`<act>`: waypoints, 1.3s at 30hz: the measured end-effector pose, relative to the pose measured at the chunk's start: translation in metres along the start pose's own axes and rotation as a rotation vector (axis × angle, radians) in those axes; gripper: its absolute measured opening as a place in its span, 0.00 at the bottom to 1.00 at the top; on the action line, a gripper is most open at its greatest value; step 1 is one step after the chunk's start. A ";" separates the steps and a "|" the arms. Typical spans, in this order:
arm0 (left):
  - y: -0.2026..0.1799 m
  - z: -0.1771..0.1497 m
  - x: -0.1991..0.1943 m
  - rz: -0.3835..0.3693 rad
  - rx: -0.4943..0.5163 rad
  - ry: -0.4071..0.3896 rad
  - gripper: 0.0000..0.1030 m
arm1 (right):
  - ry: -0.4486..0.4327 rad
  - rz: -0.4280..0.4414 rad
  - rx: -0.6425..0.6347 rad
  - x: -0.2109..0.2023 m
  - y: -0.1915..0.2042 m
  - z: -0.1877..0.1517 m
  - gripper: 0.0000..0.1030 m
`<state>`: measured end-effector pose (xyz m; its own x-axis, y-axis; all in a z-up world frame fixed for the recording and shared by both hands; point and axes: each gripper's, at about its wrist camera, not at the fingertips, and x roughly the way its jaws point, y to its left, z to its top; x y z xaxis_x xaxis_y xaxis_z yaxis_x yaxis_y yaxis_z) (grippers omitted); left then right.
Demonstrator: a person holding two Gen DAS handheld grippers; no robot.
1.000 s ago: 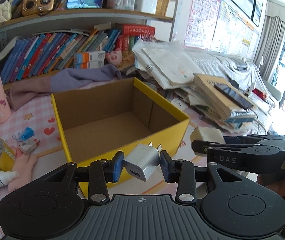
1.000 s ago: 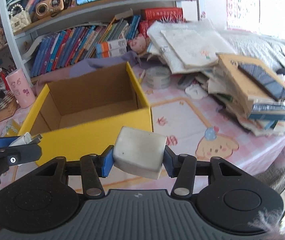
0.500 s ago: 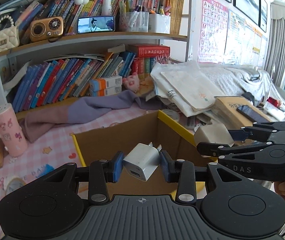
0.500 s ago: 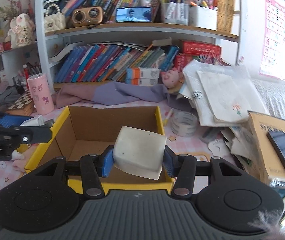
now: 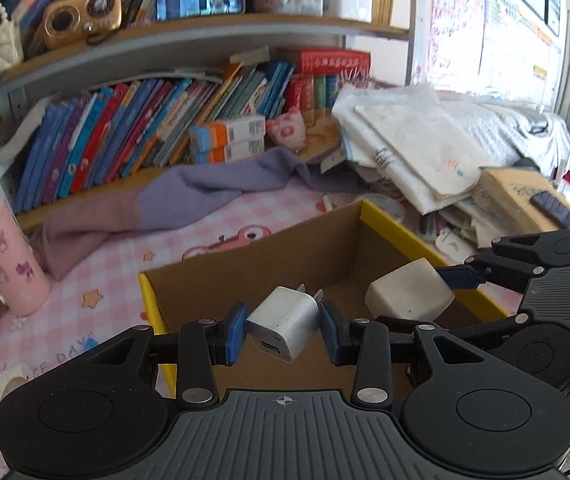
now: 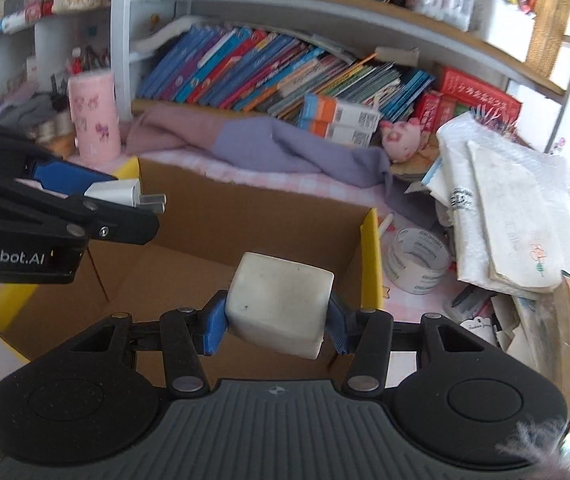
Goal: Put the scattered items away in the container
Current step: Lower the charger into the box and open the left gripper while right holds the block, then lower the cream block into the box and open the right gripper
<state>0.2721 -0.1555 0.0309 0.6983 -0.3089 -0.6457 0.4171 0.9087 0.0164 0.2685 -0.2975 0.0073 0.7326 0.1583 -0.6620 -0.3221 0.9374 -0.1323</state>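
Note:
My left gripper point(image 5: 283, 330) is shut on a small white USB charger plug point(image 5: 285, 326), its two prongs pointing away, held above the open yellow cardboard box point(image 5: 389, 226). My right gripper point(image 6: 277, 322) is shut on a larger off-white rounded block point(image 6: 279, 306), also held over the box point(image 6: 371, 256). In the left wrist view the right gripper point(image 5: 417, 304) comes in from the right with the block point(image 5: 409, 294) over the box's right half. In the right wrist view the left gripper point(image 6: 121, 200) enters from the left with the plug point(image 6: 119, 192). The brown floor of the box looks bare.
A pink cup point(image 5: 3, 260) stands left of the box, a purple cloth point(image 5: 189, 196) lies behind it, and a tape roll point(image 6: 417, 260) sits to its right. Stacked papers and bags point(image 6: 497, 208) pile up on the right. Bookshelves point(image 5: 165, 120) fill the back.
Both grippers have moved forward from the box's near side to above its opening, each keeping its item. The right gripper has rolled, so its view now tilts.

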 end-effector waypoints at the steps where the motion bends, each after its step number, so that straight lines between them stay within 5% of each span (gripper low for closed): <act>1: 0.000 -0.001 0.007 0.005 0.007 0.016 0.37 | 0.020 0.006 -0.013 0.008 0.000 0.000 0.47; 13: -0.003 -0.012 0.049 0.014 0.028 0.156 0.37 | 0.155 0.091 -0.199 0.058 0.009 0.006 0.47; 24: -0.002 -0.013 0.058 -0.010 0.020 0.227 0.37 | 0.321 0.132 -0.212 0.073 0.012 0.010 0.46; 31: 0.000 -0.012 0.058 -0.033 0.019 0.230 0.37 | 0.311 0.139 -0.209 0.071 0.011 0.007 0.46; 39: -0.005 -0.011 0.053 0.066 0.052 0.198 0.50 | 0.259 0.094 -0.216 0.066 0.014 0.008 0.50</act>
<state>0.3005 -0.1735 -0.0124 0.5992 -0.1831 -0.7794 0.4074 0.9078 0.0999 0.3170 -0.2718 -0.0324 0.5263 0.1304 -0.8402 -0.5206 0.8307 -0.1972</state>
